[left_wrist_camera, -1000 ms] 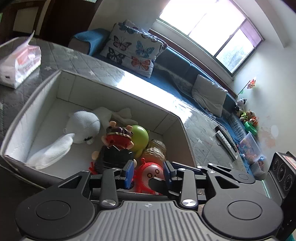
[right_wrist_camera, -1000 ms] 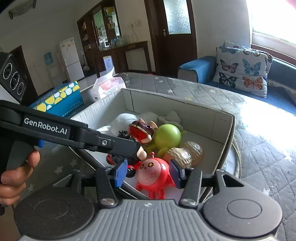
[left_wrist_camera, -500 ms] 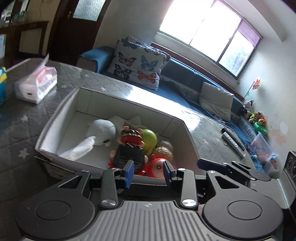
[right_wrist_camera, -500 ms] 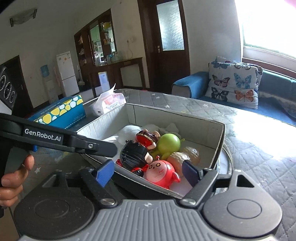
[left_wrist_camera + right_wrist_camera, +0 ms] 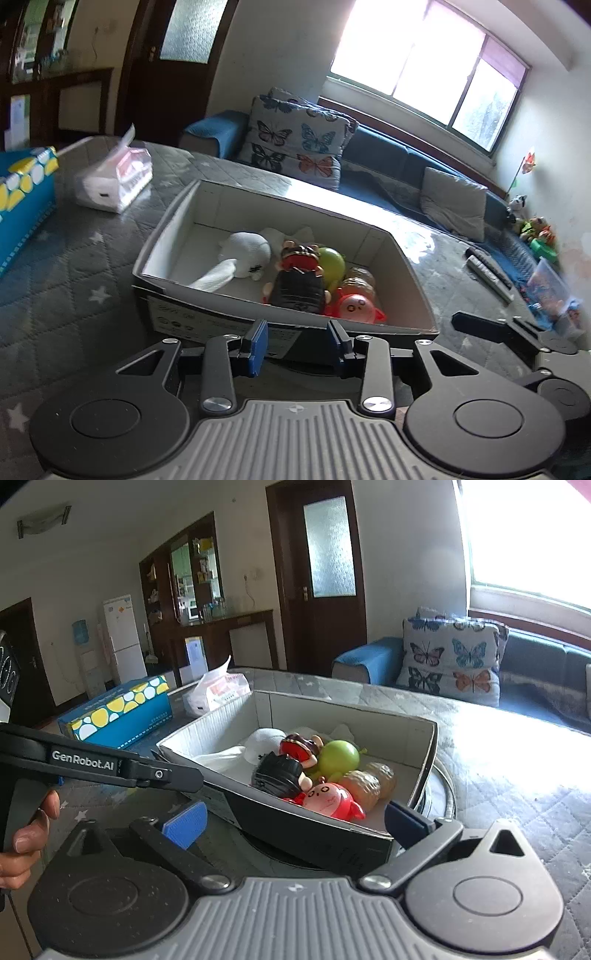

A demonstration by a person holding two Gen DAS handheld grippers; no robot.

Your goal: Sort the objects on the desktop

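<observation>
An open cardboard box [image 5: 207, 291] [image 5: 424, 760] stands on the grey quilted table. It holds a white plush toy [image 5: 245, 254] [image 5: 264, 740], a black-haired doll [image 5: 299, 291] [image 5: 279, 773], a green ball toy [image 5: 332, 260] [image 5: 338, 757], a red round toy [image 5: 356, 306] [image 5: 328, 799] and brown walnut-like toys [image 5: 369, 782]. My left gripper [image 5: 297, 343] is open and empty, just outside the box's near wall. My right gripper [image 5: 295, 821] is wide open and empty, in front of the box's near corner.
A blue tissue box with yellow spots [image 5: 118, 710] [image 5: 18, 195] and a white tissue pack [image 5: 114, 181] [image 5: 218, 692] lie left of the cardboard box. Remote controls [image 5: 487, 266] lie at the table's right. A blue sofa with butterfly cushions [image 5: 450, 657] stands behind.
Both grippers have pulled back and up out of the box. The right gripper's jaws have opened wider. The red round toy lies in the box, free of both grippers.
</observation>
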